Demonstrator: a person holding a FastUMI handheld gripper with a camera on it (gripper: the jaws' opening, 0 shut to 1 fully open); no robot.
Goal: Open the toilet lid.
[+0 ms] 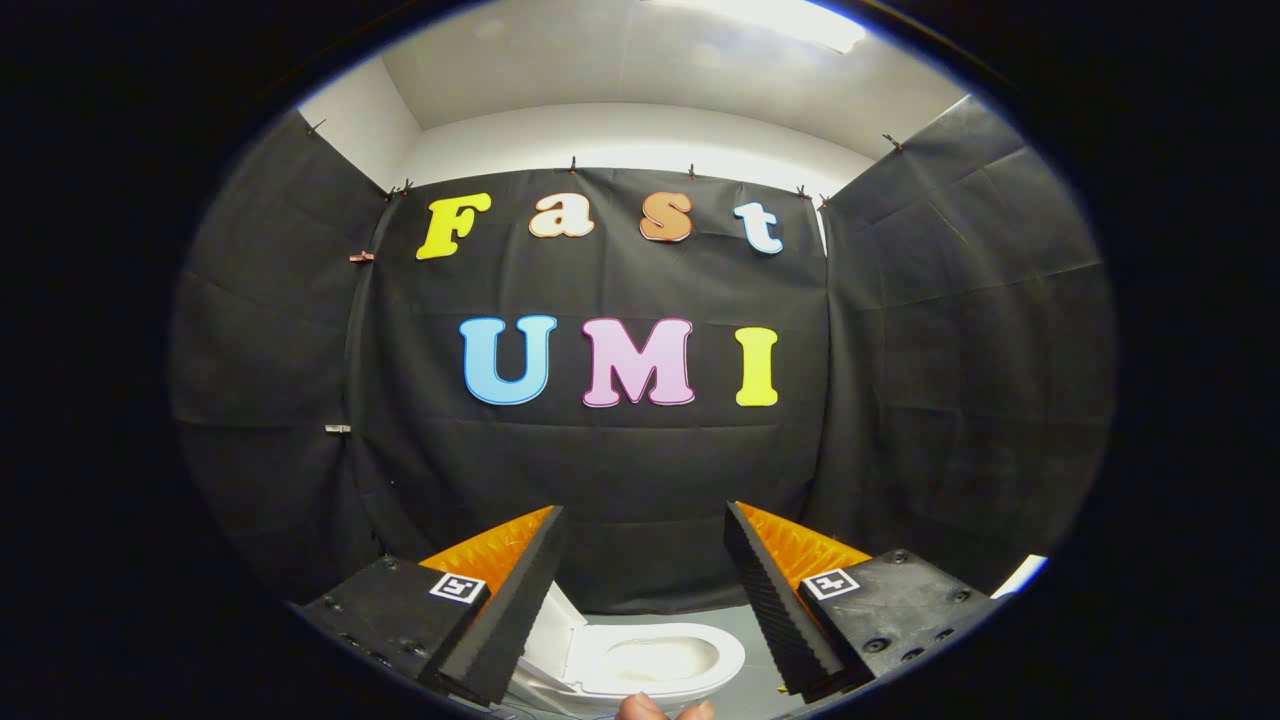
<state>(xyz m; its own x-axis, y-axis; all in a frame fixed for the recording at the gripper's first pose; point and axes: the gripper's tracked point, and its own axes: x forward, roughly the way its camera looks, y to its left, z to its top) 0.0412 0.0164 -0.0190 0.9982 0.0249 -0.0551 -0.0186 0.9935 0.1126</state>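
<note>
**Ana:** Toilet (640, 662) first: where is it?

**Ben:** Low down, between the two fingers and beyond their tips, on the grey floor (765, 640). The seat ring and the bowl show plainly, and the lid (548, 625) stands up just inside the left finger, tilted back.

**Ana:** So the lid is already raised?

**Ben:** I judge so. With the bowl showing and the lid upright, the task looks done or very near it.

**Ana:** And the gripper (643, 530)?

**Ben:** Fingers spread wide, nothing between them, touching nothing. It is held high, well apart from the toilet, probably because no more pushing is needed.

**Ana:** Anything else?

**Ben:** A fingertip or two of a person's hand (662, 708) near the bowl's front edge. Behind everything hangs the black cloth wall (640, 470).
</note>
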